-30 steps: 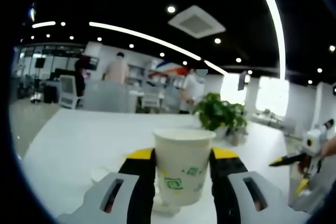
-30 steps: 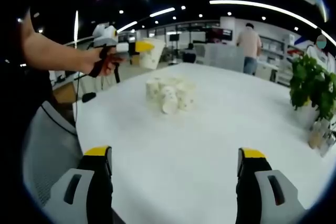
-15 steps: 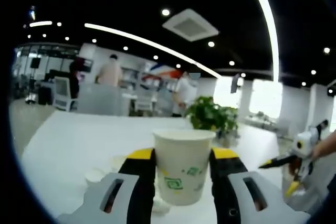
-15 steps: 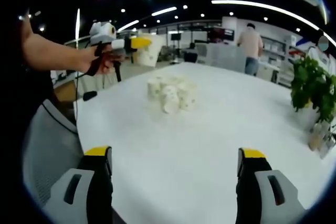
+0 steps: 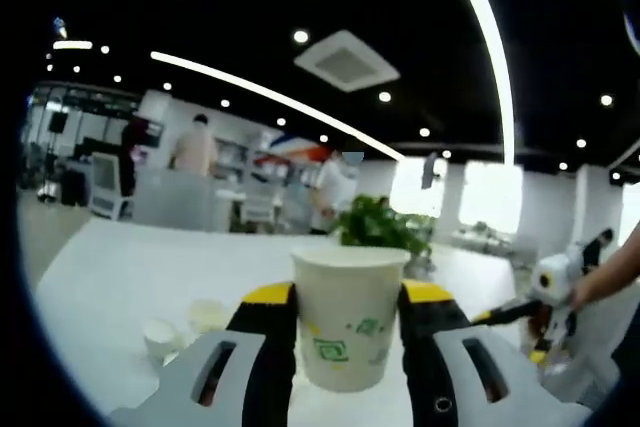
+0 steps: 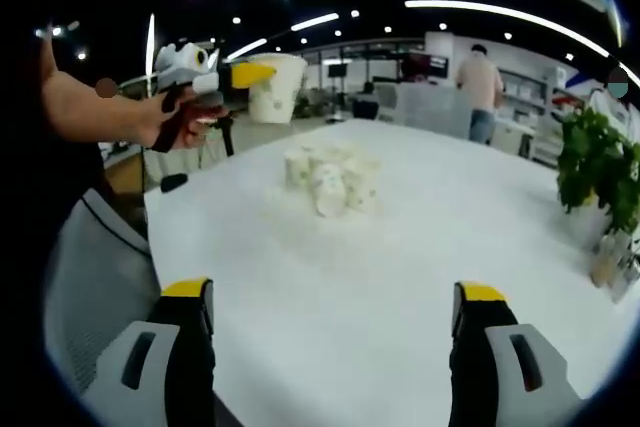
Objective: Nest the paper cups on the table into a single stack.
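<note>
Cup (image 5: 348,317) clamped upright in left claw (image 5: 347,332), held high off tabletop (image 6: 400,277). Other cups (image 6: 330,179) clustered mid-tabletop, some tipped. Right claw (image 6: 335,347) wide open, empty, low near edge. Step: first cup picked. Next, likely: lower it onto upright cup, mouths aligned.

Cup cluster (image 6: 331,180) on table (image 6: 400,277) — too blurred to count, some lying over. Held cup (image 5: 347,319): sides covered by left gripper (image 5: 347,307) jaws; logo illegible.
</note>
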A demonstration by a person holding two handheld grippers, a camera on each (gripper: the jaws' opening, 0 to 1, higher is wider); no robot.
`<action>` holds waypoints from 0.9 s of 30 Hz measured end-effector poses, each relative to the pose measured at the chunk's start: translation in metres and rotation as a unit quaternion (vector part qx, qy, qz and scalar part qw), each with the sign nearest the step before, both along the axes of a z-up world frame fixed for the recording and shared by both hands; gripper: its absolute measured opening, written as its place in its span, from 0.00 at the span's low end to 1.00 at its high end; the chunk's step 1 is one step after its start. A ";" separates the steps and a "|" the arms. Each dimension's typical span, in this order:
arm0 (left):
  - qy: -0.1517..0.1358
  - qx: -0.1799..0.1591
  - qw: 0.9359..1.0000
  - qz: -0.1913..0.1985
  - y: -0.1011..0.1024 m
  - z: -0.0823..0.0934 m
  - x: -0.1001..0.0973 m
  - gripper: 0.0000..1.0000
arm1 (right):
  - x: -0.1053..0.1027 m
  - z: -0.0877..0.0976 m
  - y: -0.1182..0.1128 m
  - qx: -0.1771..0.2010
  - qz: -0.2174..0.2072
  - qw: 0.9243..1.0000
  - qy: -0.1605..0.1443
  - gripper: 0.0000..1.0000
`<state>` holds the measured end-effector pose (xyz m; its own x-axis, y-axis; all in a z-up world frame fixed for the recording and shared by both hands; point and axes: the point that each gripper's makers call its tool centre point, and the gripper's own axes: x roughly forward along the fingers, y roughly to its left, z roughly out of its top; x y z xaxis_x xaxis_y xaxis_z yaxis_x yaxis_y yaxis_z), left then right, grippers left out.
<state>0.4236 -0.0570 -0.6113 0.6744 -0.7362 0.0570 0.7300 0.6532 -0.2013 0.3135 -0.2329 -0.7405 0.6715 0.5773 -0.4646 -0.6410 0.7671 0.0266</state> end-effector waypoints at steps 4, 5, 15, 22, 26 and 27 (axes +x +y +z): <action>-0.006 -0.005 1.000 -0.003 0.000 0.002 -0.009 0.39 | -0.002 -0.001 0.000 0.000 -0.001 1.000 0.001 0.98; -0.008 -0.005 1.000 -0.004 0.000 0.002 -0.011 0.39 | -0.002 -0.001 0.000 0.000 -0.001 1.000 0.001 0.98; -0.019 -0.004 1.000 -0.015 -0.004 0.005 -0.034 0.39 | -0.002 0.001 0.004 0.000 0.001 1.000 -0.001 0.98; -0.028 -0.012 0.999 -0.016 -0.005 0.005 -0.049 0.39 | -0.003 0.000 0.007 -0.001 0.004 1.000 -0.001 0.98; -0.029 -0.019 0.999 -0.016 -0.006 0.007 -0.051 0.39 | -0.004 0.000 0.008 -0.002 0.006 1.000 0.000 0.98; -0.029 -0.020 0.999 -0.016 -0.006 0.008 -0.052 0.39 | -0.004 0.000 0.008 -0.003 0.006 1.000 0.000 0.98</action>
